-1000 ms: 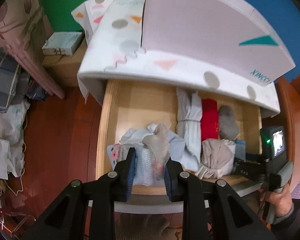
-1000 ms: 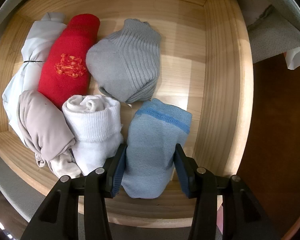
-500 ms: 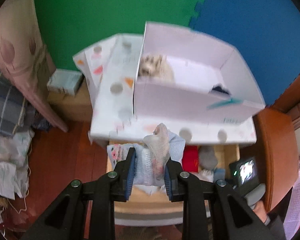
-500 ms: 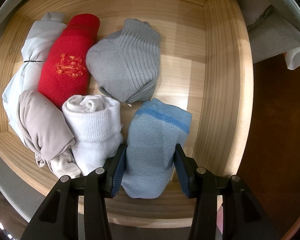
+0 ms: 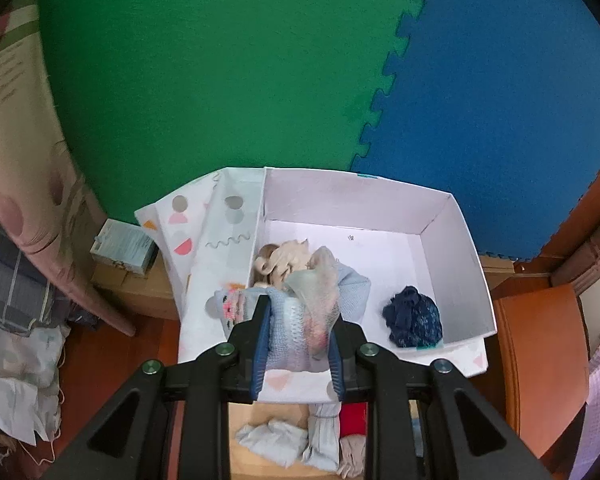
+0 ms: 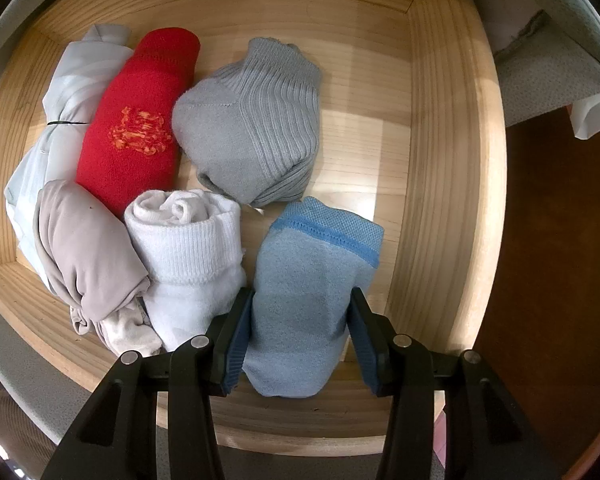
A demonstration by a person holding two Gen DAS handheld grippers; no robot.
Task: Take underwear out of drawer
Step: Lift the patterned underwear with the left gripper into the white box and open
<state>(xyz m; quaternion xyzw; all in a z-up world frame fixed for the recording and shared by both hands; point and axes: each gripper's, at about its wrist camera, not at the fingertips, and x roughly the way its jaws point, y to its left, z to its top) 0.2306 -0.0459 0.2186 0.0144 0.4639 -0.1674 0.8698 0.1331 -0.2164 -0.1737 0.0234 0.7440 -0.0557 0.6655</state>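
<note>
- Left claw (image 5: 298,344): fingers pressed onto a bundle of underwear (image 5: 300,320), pale blue knit with a sheer beige-pink piece draped over it; bundle is clear of the drawer, held over the near wall of the white box (image 5: 456,256).
- Inside the box: a beige crumpled garment (image 5: 286,262) at the left wall, just behind the held bundle; a dark navy garment (image 5: 412,316) near the right front corner, well apart from the bundle. Bare box floor between the two.
- Box lid (image 5: 216,232), patterned, lies just left of the box.
- Below the left claw: the wooden drawer (image 5: 268,408) with pale and red rolled items partly in view.
- Right claw (image 6: 300,340): fingers straddle a light blue sock roll (image 6: 308,296), both pads at its sides; cannot tell how firmly they press.
- Touching on the left: white sock roll (image 6: 192,248); beyond it a beige roll (image 6: 84,252), a red roll (image 6: 136,120), a pale grey-blue bundle (image 6: 60,100).
- Grey ribbed roll (image 6: 256,120) just behind the blue one.
- Right drawer wall (image 6: 452,160) near the blue roll; a strip of bare wood between them.
</note>
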